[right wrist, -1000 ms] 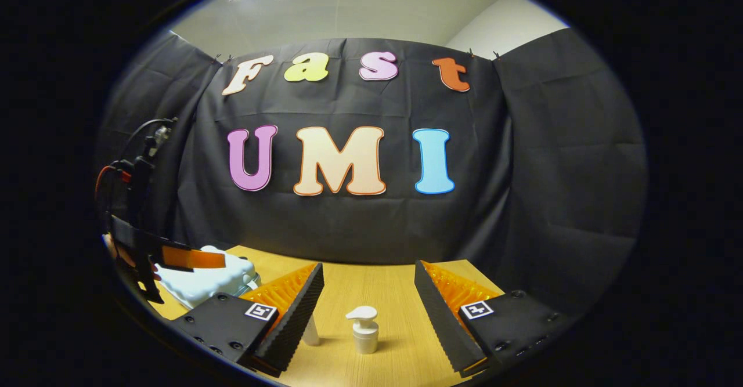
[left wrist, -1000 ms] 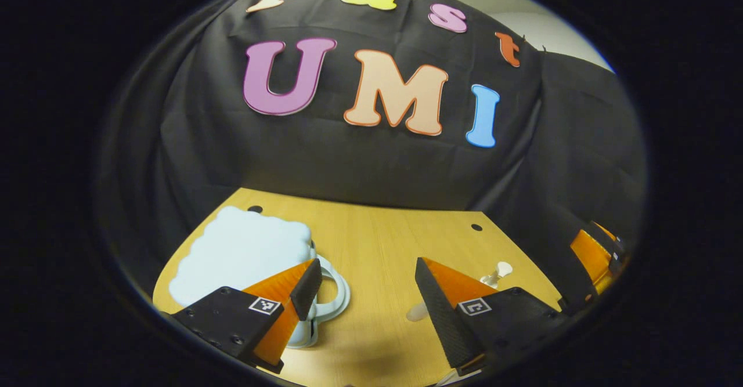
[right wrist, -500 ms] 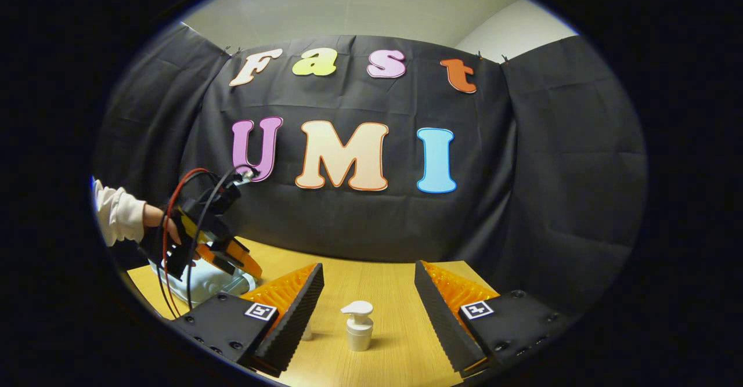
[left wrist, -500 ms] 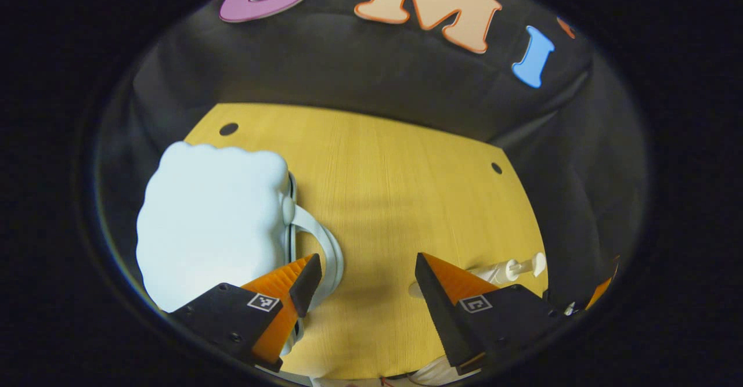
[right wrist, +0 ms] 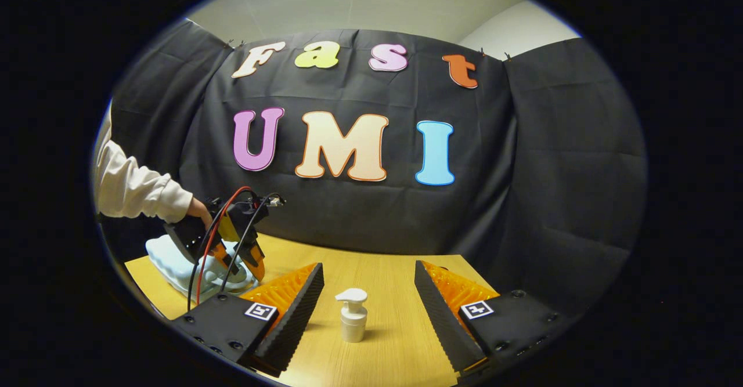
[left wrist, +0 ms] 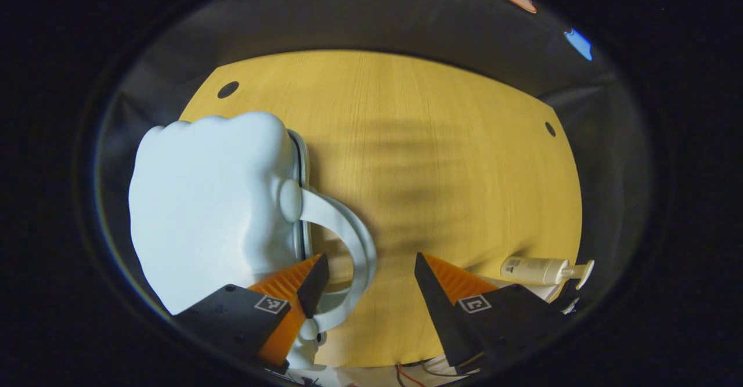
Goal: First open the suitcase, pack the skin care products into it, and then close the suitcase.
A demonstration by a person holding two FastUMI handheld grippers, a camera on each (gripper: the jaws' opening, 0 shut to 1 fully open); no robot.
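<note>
Hand-held gripper on the left (left wrist: pixel 365 277) now hangs low over the pale blue suitcase (left wrist: pixel 209 201), fingers spread apart, one finger (left wrist: pixel 310 274) lapping the case's edge and the looped handle (left wrist: pixel 348 242) lying between the two. A second ago this view looked level across the surface (left wrist: pixel 453 161) at the booth wall; it has since tipped down, and the case has swelled to take up the left half of the frame. The case is shut, its seam showing beside the handle. At lower right of the frame a pump bottle (left wrist: pixel 545 270) appears to lie on its side, near the other finger.

Right hand-held gripper (right wrist: pixel 365 311) sits low at the bottom of its frame, fingers also apart, a white pump bottle (right wrist: pixel 353 315) standing upright between them and well ahead. At middle left of that frame a sleeved hand (right wrist: pixel 197 208) tilts the left gripper down onto the case.

The dive suggests the opening step is about to start: a grip on the handle or lid edge comes next. No product is packed yet.
</note>
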